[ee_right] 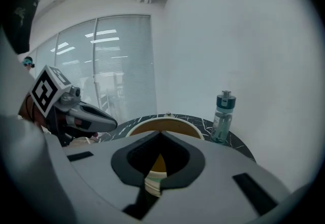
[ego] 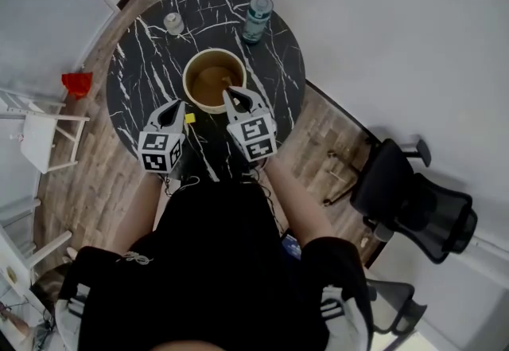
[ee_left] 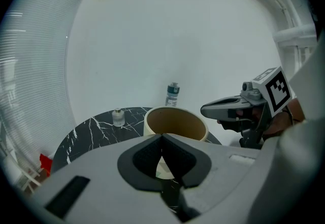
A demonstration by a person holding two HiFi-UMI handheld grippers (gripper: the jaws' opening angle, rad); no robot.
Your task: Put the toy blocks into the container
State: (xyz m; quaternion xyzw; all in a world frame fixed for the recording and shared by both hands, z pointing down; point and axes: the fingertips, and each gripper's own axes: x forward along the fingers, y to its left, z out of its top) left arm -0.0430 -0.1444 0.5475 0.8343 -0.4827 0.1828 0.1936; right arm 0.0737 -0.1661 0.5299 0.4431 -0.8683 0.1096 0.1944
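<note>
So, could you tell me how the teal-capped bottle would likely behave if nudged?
The bottle stands tall and narrow near the table edge, so it would probably tip rather than slide. Its round body suggests it would then roll. Its clear wall looks smooth, possibly slippery.

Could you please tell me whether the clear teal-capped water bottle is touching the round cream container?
Apart. The head view shows black marble tabletop between the clear teal-capped water bottle and the round cream container.
</note>
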